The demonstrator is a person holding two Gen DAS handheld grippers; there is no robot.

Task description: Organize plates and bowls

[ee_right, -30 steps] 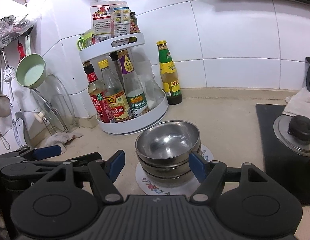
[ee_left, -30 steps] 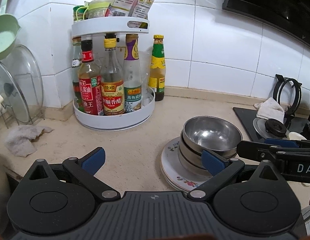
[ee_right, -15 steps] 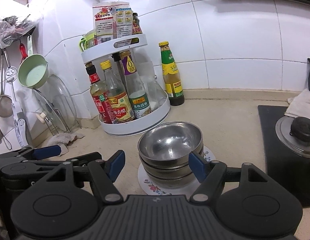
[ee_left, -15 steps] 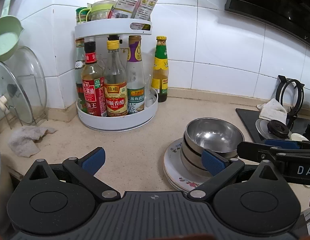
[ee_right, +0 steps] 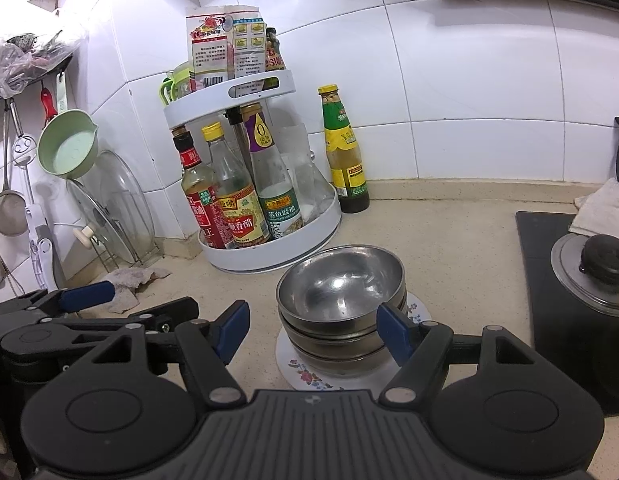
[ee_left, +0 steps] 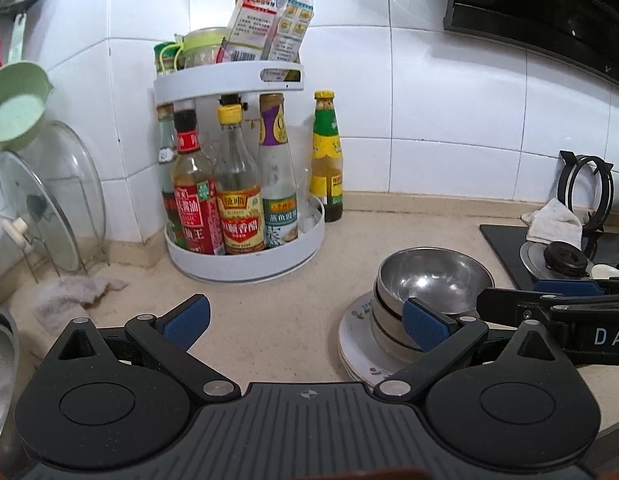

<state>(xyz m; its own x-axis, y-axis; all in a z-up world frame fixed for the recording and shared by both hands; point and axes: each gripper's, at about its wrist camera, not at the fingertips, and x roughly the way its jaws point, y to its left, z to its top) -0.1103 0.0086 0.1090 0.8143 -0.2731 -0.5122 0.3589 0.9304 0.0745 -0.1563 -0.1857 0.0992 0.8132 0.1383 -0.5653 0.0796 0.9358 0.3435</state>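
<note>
The stack of steel bowls [ee_right: 341, 304] sat on a flowered plate [ee_right: 309, 372] on the counter [ee_right: 449, 248], a little in front of the white bottle rack [ee_right: 265, 216] in the tiled corner. That rack was the thing to steer by: the bowls stood just forward of its lower tray, apart from it, with the green-labelled bottle [ee_right: 345, 156] standing alone beside the rack, against the wall.

The right claw [ee_right: 313, 330] was the nearer one. Its blue pads stood apart, empty, and the bowls lay straight ahead of it, slightly toward its right pad, which showed in front of the stack's rim; whether that pad touched the rim I could not tell. The left claw [ee_left: 305, 318] was also spread wide and held nothing; from it the bowls lay off to the right, beyond its right pad, with bare counter between its fingers. The bowls being round, there was no long side to line up with; I judged the coming move hinged on getting the right claw's pads either side of the rim.

The counter was pale and speckled, with a crumpled rag [ee_left: 73, 300] lying well to the left of the rack below a glass lid [ee_left: 49, 200] propped in a wire stand. To the right of the rack, past the bowls, a black hob [ee_right: 561, 280] began.
</note>
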